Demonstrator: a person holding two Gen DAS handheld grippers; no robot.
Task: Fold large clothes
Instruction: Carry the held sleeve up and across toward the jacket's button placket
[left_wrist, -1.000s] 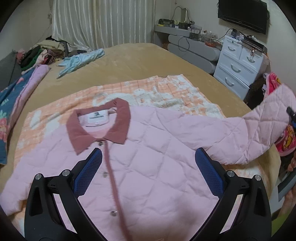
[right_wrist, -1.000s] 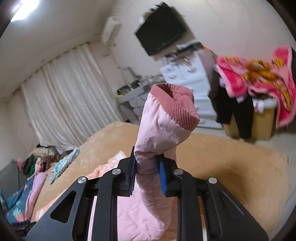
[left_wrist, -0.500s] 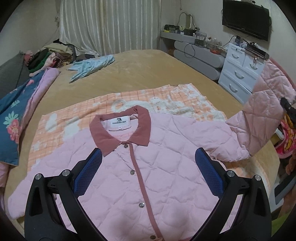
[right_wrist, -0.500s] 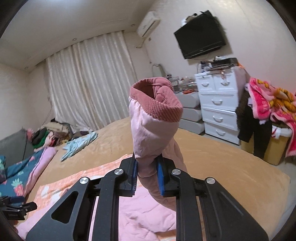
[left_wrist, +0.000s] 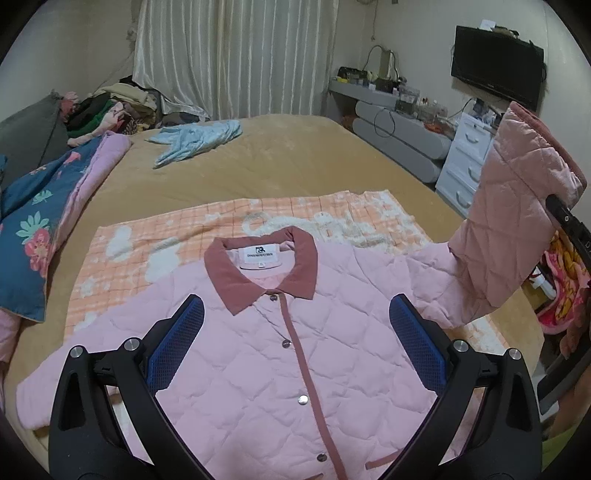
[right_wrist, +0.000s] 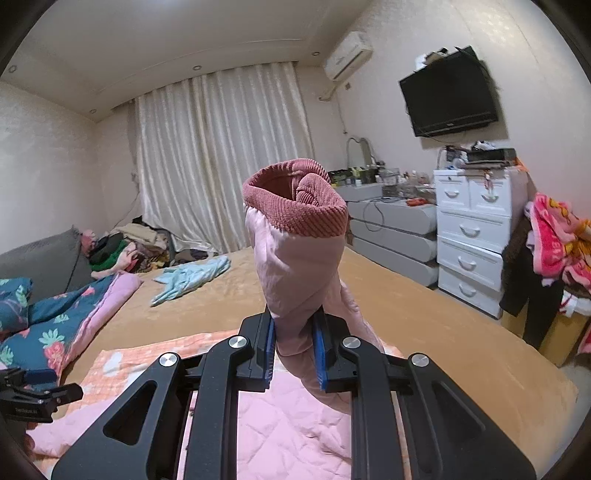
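Note:
A pink quilted jacket (left_wrist: 266, 362) with a dusty-red collar (left_wrist: 258, 269) lies front up and buttoned on an orange checked blanket (left_wrist: 155, 240) on the bed. My left gripper (left_wrist: 295, 325) hovers above its chest, open, with nothing between the blue pads. My right gripper (right_wrist: 293, 347) is shut on the jacket's sleeve (right_wrist: 295, 273) just below the ribbed red cuff (right_wrist: 299, 206), which stands upright above the jaws. In the left wrist view that sleeve (left_wrist: 509, 221) rises off the bed at the right, bent up at the elbow.
The tan bed (left_wrist: 258, 155) carries a light blue garment (left_wrist: 195, 140), a floral quilt (left_wrist: 33, 229) at the left and a clothes pile (left_wrist: 110, 107) by the curtain. A white drawer chest (right_wrist: 476, 236), a grey console (right_wrist: 391, 236) and pink clothes over a box (right_wrist: 557, 236) stand right.
The right gripper has lifted the sleeve higher and rolled upright, cuff now standing vertical. The left gripper has drawn back and up, so more of the jacket and bed shows.

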